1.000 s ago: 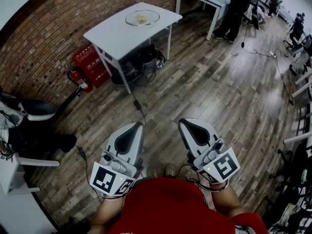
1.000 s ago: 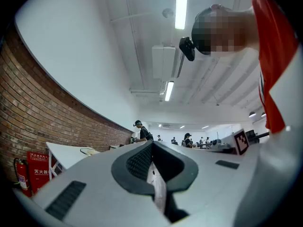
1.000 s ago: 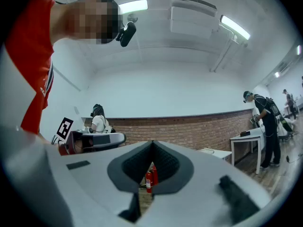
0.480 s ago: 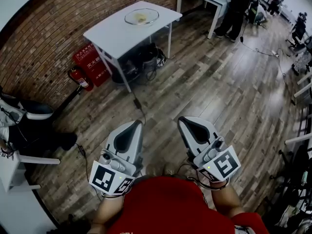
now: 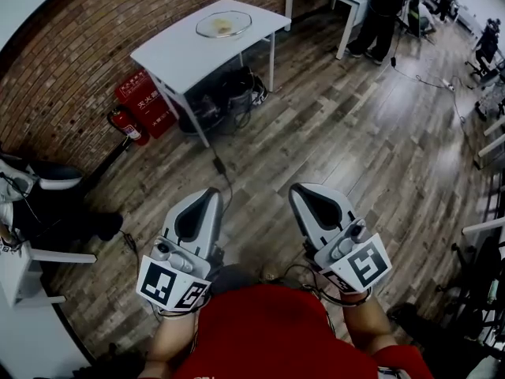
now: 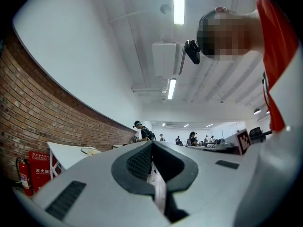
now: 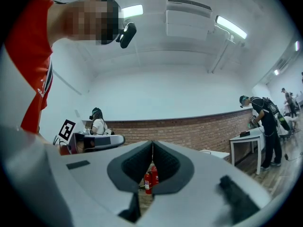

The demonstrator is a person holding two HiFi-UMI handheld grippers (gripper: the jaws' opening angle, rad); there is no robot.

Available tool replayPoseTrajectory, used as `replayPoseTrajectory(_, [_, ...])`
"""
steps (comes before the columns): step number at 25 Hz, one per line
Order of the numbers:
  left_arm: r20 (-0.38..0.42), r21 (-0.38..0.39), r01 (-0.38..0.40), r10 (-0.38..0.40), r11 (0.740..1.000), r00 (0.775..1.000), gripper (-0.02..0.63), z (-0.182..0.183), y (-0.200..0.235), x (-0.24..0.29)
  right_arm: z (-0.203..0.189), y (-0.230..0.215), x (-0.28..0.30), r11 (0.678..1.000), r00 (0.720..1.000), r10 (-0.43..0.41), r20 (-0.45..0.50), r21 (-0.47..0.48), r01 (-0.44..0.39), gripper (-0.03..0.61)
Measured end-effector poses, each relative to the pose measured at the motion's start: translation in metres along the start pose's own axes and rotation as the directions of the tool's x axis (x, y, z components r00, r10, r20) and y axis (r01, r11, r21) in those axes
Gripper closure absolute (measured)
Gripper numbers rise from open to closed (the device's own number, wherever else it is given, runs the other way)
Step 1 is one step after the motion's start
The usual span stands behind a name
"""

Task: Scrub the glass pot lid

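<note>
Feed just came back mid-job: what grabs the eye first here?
The grey left gripper and right gripper, both shut and empty, fill the head view's bottom. Far ahead, a round glass pot lid lies on a white rectangular table by the brick wall, a red fire extinguisher beside it.

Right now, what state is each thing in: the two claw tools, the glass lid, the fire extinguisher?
Left gripper: shut, empty.
Right gripper: shut, empty.
Lid: lying on the table, untouched, well away from both grippers.
Extinguisher: on the floor by the brick wall.
</note>
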State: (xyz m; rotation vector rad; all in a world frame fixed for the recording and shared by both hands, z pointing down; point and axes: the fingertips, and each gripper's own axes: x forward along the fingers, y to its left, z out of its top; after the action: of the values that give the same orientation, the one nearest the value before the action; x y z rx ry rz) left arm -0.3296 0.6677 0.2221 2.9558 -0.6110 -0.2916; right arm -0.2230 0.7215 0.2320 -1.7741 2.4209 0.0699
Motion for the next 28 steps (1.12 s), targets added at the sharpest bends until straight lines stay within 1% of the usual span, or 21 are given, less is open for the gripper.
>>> replayPoseTrajectory(4, [-0.004, -0.004, -0.02, 0.02, 1.0, 1.0, 0.597, -0.003, 0.004, 0.011, -0.003, -0.017, -0.003, 1.0, 1.0, -0.01, -0.009, 0.009, 0.01, 0.549])
replayPoseTrajectory(8, [-0.006, 0.002, -0.023, 0.023, 1.0, 1.0, 0.597, -0.004, 0.011, 0.024, -0.006, -0.032, 0.004, 1.0, 1.0, -0.011, -0.014, 0.013, 0.012, 0.549])
replayPoseTrajectory(14, [0.003, 0.006, -0.023, 0.023, 1.0, 1.0, 0.597, -0.01, 0.042, 0.053, -0.013, -0.06, 0.034, 1.0, 1.0, -0.011, -0.021, 0.005, 0.011, 0.549])
replayPoseTrajectory(18, [0.011, 0.019, -0.019, 0.019, 1.0, 1.0, 0.597, -0.012, 0.077, 0.079, -0.021, -0.084, 0.071, 1.0, 1.0, -0.012, -0.026, -0.008, 0.012, 0.549])
replayPoseTrajectory(24, [0.018, 0.029, -0.016, 0.016, 0.999, 1.0, 0.597, -0.008, 0.145, 0.123, -0.024, -0.121, 0.141, 1.0, 1.0, -0.013, -0.023, -0.017, 0.013, 0.549])
replayPoseTrajectory(28, [0.021, 0.037, -0.006, 0.005, 0.999, 1.0, 0.597, -0.004, 0.188, 0.154, -0.023, -0.15, 0.189, 0.999, 1.0, -0.028, -0.013, -0.025, 0.028, 0.549])
